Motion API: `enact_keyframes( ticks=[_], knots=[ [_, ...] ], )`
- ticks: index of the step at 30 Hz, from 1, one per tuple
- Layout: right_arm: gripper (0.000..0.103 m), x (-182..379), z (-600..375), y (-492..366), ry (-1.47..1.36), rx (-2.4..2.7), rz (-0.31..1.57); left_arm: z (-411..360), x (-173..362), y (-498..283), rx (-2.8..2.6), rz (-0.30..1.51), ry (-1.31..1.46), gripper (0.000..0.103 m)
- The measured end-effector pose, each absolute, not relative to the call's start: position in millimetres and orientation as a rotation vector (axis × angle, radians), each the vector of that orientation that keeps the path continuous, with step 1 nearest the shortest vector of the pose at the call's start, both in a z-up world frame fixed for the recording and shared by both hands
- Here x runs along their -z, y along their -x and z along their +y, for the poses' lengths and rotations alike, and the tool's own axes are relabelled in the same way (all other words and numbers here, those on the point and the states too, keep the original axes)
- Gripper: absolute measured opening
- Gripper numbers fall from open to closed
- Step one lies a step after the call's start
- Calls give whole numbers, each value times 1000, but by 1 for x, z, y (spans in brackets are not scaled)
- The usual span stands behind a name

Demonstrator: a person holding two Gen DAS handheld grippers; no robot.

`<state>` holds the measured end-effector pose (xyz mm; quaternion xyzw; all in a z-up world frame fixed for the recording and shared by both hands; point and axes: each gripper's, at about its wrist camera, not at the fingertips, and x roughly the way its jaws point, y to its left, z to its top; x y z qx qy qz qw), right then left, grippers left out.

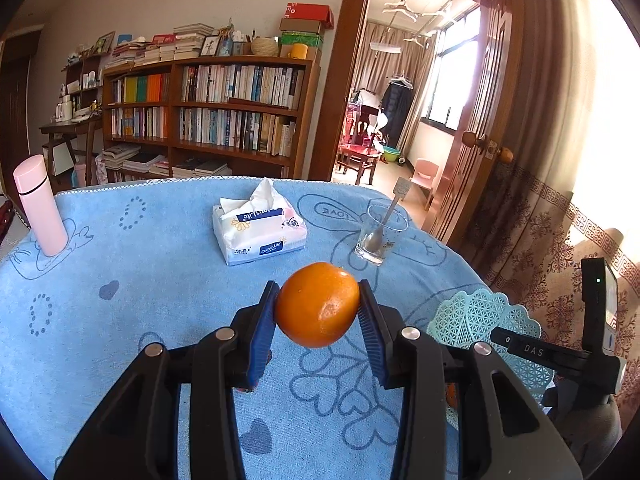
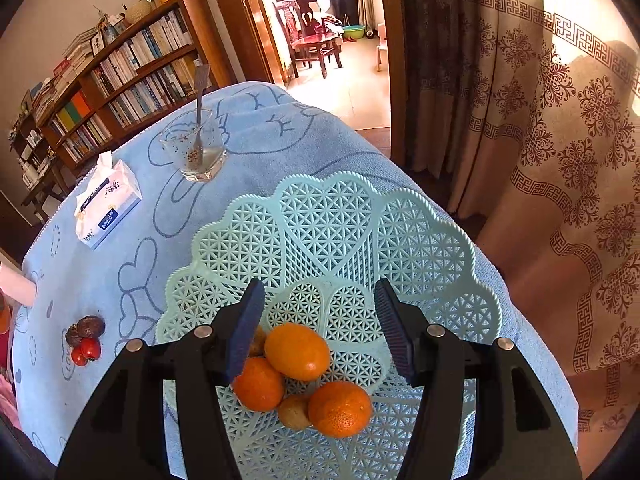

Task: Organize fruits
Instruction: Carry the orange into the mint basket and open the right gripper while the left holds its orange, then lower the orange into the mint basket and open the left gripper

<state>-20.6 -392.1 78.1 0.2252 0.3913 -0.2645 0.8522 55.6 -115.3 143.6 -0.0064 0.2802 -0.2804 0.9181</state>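
Left wrist view: a pink flask is standing at the left edge of the frame on the blue-clothed tabletop. A tissue pack is lying at upper centre. The left tongs are clamping an orange at centre frame, with the blue pads pressing on both of its sides; the orange is being held clear above the cloth. A glass holding a spoon is standing right of centre. The basket is showing at the right edge, partly covered by the other black device.

Right wrist view: small dark and red fruits are lying on the cloth at lower left, apart from the basket. The tissue pack is lying at left, and the glass with the spoon is standing at upper centre-left. The pale green lattice basket is filling the centre and lower frame. The right tongs are standing apart, holding nothing, and are hovering over the basket. Inside the basket, three oranges are lying together at lower centre, touching one another, with a small brownish fruit sitting between the lower two. Another brownish fruit is partly hidden behind the left pad.
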Motion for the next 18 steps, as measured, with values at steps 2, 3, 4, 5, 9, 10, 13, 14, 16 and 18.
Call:
enact_keyframes(
  ticks=[2,3,4,5,9,10,13,14,16,18],
  knots=[
    [59,-83,-388,25,-406,579,799,-121,-141,-53,583,579,-7,40],
    [59,-84,-385,27,-365,593,785,-124,-139,-52,588,581,-17,40],
    [63,-86,-383,29,-325,607,771,-127,-138,-52,595,585,-25,40],
    [67,-87,-380,32,-286,620,755,-129,-136,-51,602,589,-30,40],
    [68,-89,-372,43,-172,647,704,-139,-130,-51,631,611,-48,40],
    [68,-90,-370,46,-150,649,694,-141,-128,-51,638,621,-50,40],
    [68,-93,-365,54,-92,658,653,-150,-121,-52,656,661,-48,40],
    [68,-94,-364,57,-73,663,637,-153,-119,-53,664,677,-46,40],
    [70,-95,-361,62,-43,667,612,-161,-113,-51,672,701,-51,40],
    [72,-96,-361,67,-24,670,591,-171,-108,-45,682,713,-74,40]
  ],
)
